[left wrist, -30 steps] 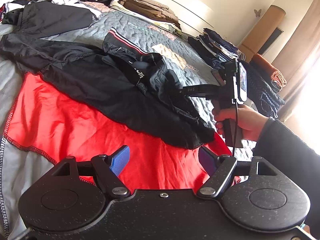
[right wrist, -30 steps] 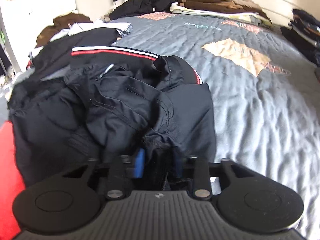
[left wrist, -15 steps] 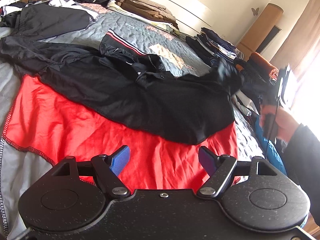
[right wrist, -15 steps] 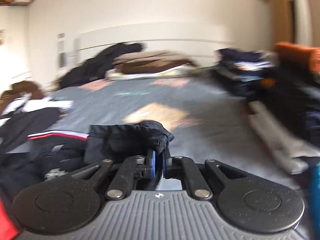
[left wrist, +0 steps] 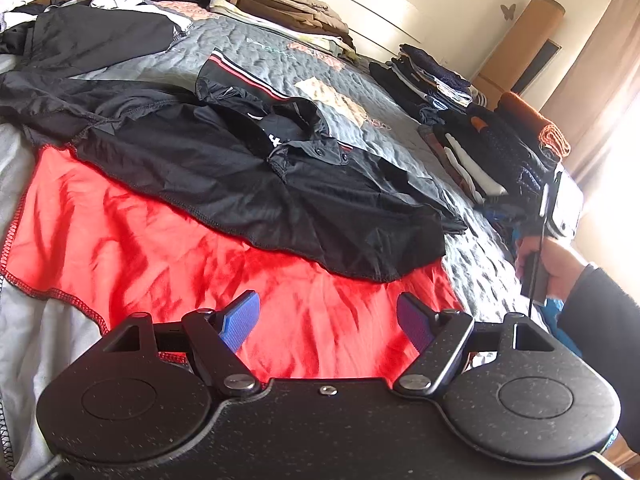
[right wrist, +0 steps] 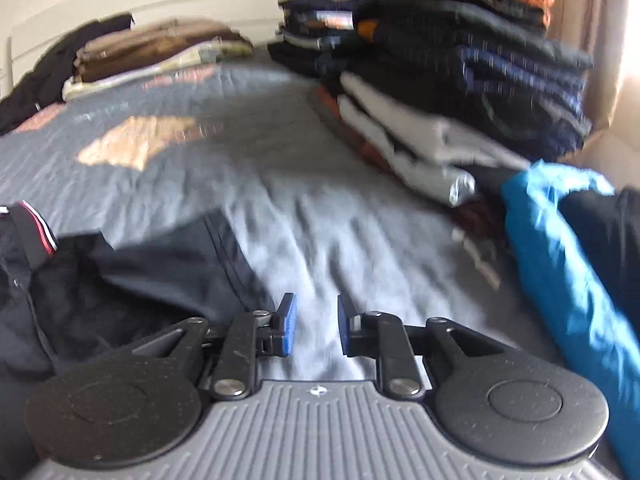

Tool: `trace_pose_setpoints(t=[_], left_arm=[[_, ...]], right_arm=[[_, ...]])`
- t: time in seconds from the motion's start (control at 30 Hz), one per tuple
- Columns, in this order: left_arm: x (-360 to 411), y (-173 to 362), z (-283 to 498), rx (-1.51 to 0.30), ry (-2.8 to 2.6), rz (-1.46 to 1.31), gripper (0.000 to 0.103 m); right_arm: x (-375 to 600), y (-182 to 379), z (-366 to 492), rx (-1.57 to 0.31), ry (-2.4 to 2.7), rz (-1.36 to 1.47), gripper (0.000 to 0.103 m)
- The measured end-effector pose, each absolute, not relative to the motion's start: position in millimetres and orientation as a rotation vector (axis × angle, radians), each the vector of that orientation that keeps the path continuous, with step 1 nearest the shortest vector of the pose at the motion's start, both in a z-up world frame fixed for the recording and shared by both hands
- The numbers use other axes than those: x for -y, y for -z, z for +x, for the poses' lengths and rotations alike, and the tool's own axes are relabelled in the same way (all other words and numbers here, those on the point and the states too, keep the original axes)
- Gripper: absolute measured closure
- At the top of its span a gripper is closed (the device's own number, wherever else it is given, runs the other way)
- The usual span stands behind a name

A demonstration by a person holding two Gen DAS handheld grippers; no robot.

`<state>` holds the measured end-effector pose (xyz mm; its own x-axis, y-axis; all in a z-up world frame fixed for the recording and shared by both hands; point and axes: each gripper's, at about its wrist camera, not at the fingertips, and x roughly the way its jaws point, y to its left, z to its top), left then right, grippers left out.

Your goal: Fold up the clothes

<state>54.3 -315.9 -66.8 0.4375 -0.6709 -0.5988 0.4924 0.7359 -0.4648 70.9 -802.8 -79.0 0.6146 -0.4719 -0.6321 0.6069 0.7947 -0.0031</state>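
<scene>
The grey quilt [left wrist: 256,64] covers the bed and serves as the reference surface. A red garment [left wrist: 168,240] lies flat on its near side. A black shirt [left wrist: 248,176] lies spread across the far edge of the red garment and onto the quilt, collar toward the quilt's centre. Folded stacks of clothes [right wrist: 460,80] stand along the quilt's right edge. The left gripper [left wrist: 328,322] hovers above the red garment – jaws wide, nothing between them. The right gripper [right wrist: 316,326] sits over bare quilt just right of the black shirt's edge – jaws narrow and opening, empty.
</scene>
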Motion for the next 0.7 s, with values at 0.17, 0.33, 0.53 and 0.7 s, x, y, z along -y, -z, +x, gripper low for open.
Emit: trace_pose_setpoints(t=[0.17,0.33,0.53,0.7], left_arm=[[317.9,68.4,53.6,-0.851,0.730,-0.218,0.028],[318.5,72.5,56.1,-0.865,0.722,-0.211,0.028],[315.7,73.1,57.3,-0.869,0.726,-0.216,0.028],[314.4,74.4,58.3,-0.875,0.722,-0.221,0.028]], right_arm=[[776.7,63.0,97.0,-0.633,0.438,0.136,0.063],[725.1,66.5,154.0,-0.697,0.181,0.140,0.056],[679.2,86.3,214.2,-0.815,0.056,0.272,0.054],[657.3,110.1,250.2,-0.917,0.055,0.368,0.051]])
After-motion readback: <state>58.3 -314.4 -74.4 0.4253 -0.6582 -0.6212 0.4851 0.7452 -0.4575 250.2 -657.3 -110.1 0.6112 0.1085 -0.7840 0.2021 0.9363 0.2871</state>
